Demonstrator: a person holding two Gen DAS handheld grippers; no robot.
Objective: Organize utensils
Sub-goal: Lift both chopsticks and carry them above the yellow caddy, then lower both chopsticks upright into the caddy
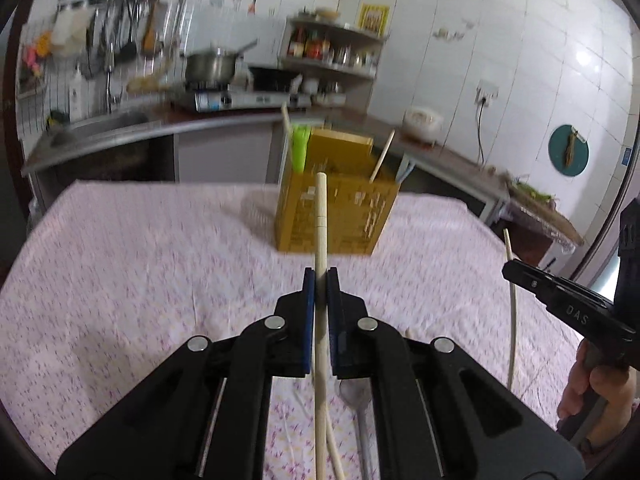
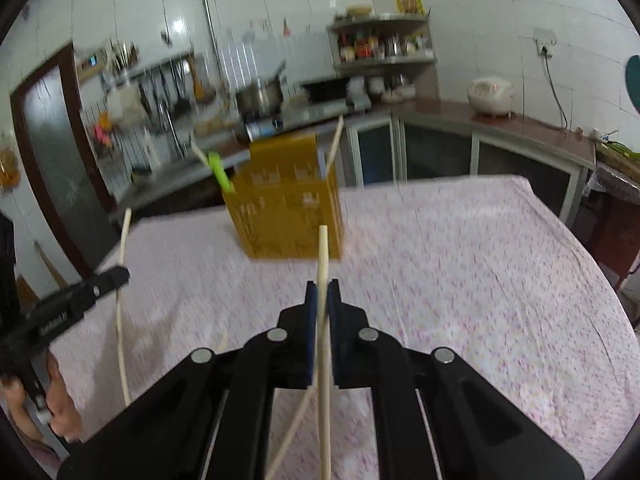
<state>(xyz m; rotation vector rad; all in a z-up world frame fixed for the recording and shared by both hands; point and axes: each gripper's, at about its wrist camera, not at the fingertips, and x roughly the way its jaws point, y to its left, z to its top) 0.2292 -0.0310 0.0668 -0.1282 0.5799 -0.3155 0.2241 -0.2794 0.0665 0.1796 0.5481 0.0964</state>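
Note:
A yellow slotted utensil holder (image 1: 335,210) stands on the pink floral tablecloth (image 1: 140,280); it also shows in the right wrist view (image 2: 286,216). It holds a green utensil (image 1: 301,148) and pale chopsticks (image 1: 382,156). My left gripper (image 1: 321,276) is shut on a wooden chopstick (image 1: 321,216) that points up toward the holder. My right gripper (image 2: 322,290) is shut on another wooden chopstick (image 2: 323,252). Each gripper shows in the other's view, the right one (image 1: 560,292) at the right edge, the left one (image 2: 72,308) at the left edge.
A metal spoon (image 1: 354,396) and a loose chopstick (image 1: 334,448) lie on the cloth under my left gripper. Another loose chopstick (image 2: 296,420) lies under my right gripper. Behind the table run a counter with a sink (image 1: 100,128), a stove with a pot (image 1: 210,66) and a rice cooker (image 2: 490,96).

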